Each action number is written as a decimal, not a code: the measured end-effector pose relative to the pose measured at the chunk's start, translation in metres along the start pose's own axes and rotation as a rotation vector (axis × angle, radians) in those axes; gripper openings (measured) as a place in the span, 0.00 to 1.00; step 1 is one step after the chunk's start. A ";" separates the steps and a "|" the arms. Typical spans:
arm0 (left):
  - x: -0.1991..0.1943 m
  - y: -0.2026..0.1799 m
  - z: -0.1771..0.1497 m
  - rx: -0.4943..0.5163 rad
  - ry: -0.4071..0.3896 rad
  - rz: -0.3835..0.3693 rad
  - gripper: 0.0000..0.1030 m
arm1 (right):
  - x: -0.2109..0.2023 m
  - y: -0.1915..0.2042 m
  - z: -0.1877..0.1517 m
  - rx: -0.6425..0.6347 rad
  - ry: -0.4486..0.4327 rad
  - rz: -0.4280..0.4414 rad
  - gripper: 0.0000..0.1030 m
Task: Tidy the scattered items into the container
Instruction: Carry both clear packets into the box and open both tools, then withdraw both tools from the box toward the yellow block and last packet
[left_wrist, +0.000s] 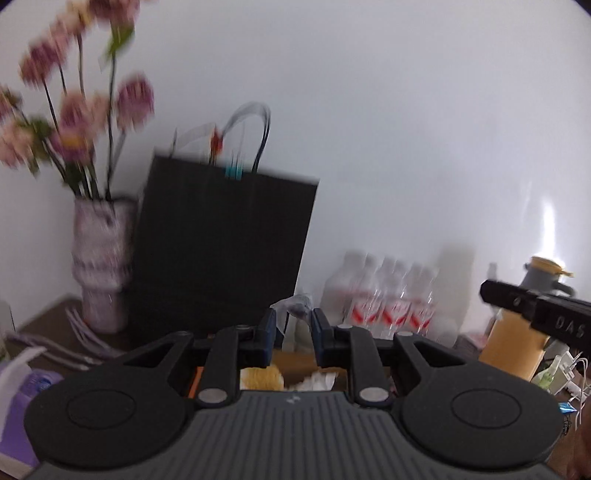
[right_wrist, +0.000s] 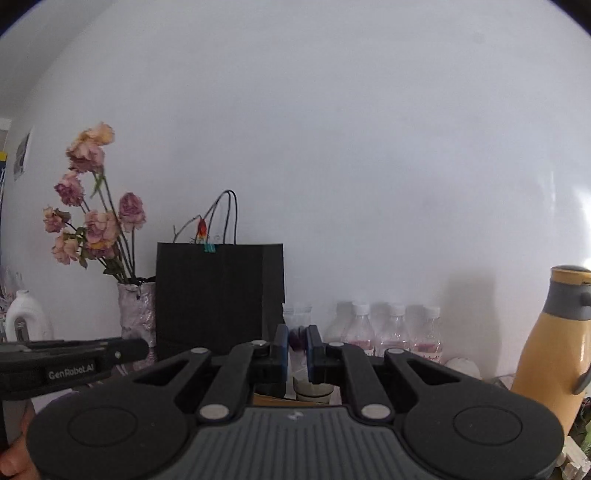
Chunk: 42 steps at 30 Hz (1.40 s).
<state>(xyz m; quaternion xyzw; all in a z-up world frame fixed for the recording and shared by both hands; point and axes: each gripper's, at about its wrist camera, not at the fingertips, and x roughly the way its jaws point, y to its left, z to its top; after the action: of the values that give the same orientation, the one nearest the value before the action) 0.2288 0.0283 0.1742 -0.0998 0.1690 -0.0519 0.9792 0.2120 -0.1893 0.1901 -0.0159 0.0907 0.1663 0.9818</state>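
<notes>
My left gripper has its blue-padded jaws a narrow way apart, and I see nothing between them. Under it, through its frame, a brown cardboard box shows a yellow fluffy item and a white crumpled item. My right gripper is shut with nothing in it and hangs over a tan box edge. The two grippers are side by side: the right gripper enters the left wrist view from the right, and the left gripper enters the right wrist view from the left.
Along the white wall stand a black paper bag, a vase of dried flowers, a clear packet with something purple, several water bottles and a yellow flask. A purple tissue pack lies at the left.
</notes>
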 end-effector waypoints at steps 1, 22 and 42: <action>0.019 0.004 0.007 -0.008 0.080 -0.004 0.20 | 0.019 -0.006 0.008 -0.003 0.055 0.000 0.08; 0.206 0.016 -0.030 -0.008 0.684 0.070 0.36 | 0.289 -0.034 -0.103 0.206 0.898 0.047 0.21; 0.089 0.012 0.026 0.013 0.620 0.245 1.00 | 0.157 -0.066 -0.015 0.239 0.857 -0.084 0.78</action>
<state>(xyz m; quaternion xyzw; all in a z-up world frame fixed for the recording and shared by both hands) 0.3217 0.0328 0.1668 -0.0518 0.4693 0.0373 0.8807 0.3769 -0.2018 0.1465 0.0265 0.5071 0.0928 0.8565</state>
